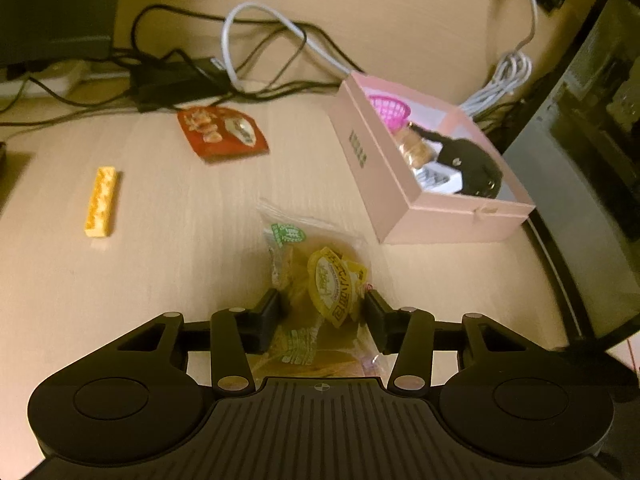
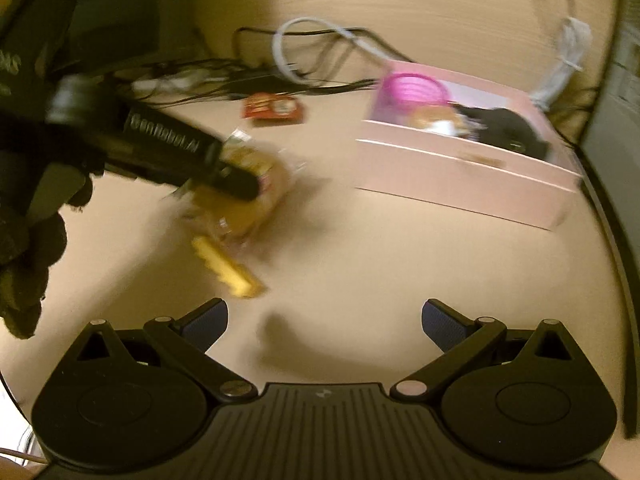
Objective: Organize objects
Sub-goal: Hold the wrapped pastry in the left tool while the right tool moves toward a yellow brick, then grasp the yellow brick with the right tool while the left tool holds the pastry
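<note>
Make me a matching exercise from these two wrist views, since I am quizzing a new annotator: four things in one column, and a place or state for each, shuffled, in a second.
Things:
1. bread packet
2. pink basket
3. yellow bar
4. right gripper

Places or states:
A. lying alone on the table
B. open and empty
C. inside the pink box
D. clamped by the left gripper

Pairs: 1-D, 2-C, 3-A, 4-B
</note>
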The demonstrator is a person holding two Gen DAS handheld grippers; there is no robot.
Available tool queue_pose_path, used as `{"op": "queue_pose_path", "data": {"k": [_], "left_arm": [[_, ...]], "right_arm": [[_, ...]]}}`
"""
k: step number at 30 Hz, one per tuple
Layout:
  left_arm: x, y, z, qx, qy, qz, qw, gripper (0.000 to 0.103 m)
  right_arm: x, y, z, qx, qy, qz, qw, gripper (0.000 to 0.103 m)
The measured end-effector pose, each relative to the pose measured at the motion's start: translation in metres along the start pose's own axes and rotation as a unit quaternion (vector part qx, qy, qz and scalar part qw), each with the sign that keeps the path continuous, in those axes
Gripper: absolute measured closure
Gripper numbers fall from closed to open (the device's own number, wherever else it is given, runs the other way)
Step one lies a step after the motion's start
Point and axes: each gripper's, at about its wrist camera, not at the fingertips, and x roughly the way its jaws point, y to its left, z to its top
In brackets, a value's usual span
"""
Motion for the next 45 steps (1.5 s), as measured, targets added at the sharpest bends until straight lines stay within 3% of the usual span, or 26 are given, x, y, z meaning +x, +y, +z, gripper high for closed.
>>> {"op": "queue_pose_path", "data": {"k": [5,9,14,21,24,31,34,38,45], "left_arm": [[-0.037,0.022,-0.001,-0.032,-0.034,0.0,0.9989,0.053],[-0.073,0.046,-0.013,-0.054,-0.057,0.019,0.9967,0.053],[-0.102,0.08,-0.036,-0.111,-0.07,0.033,0.9908,0.053],[-0.112,0.102,-0.057,-0.168,-0.078,0.032,0.9821,0.053],[-0.111,0.101,-0.062,-0.17,-0.077,0.026,0.9821,0.053],[-0.108,0.1,-0.069,-0.178,-0.061,0.021,0.9819,0.053],[-0.107,0.098,-0.072,-0.178,-0.056,0.018,0.9823,0.053],[-0.103,0.095,-0.073,-0.175,-0.049,0.015,0.9833,0.053],[-0.091,0.085,-0.069,-0.163,-0.037,-0.004,0.986,0.053]], "right_arm": [[0.021,0.016,0.01,-0.03,-0.002,-0.002,1.0,0.0],[0.04,0.01,0.019,-0.061,0.008,-0.034,0.998,0.014],[0.034,-0.003,0.025,-0.067,0.0,-0.057,0.996,0.014],[0.042,0.01,0.027,-0.033,0.025,-0.001,0.999,0.011],[0.046,0.02,0.027,-0.019,0.024,0.008,0.999,0.005],[0.06,0.031,0.034,-0.015,0.015,0.007,1.0,0.005],[0.061,0.033,0.037,-0.016,0.011,0.012,1.0,0.012],[0.058,0.038,0.037,-0.028,0.009,0.014,0.999,0.038],[0.039,0.04,0.032,-0.031,0.006,0.024,0.999,0.041]]}}
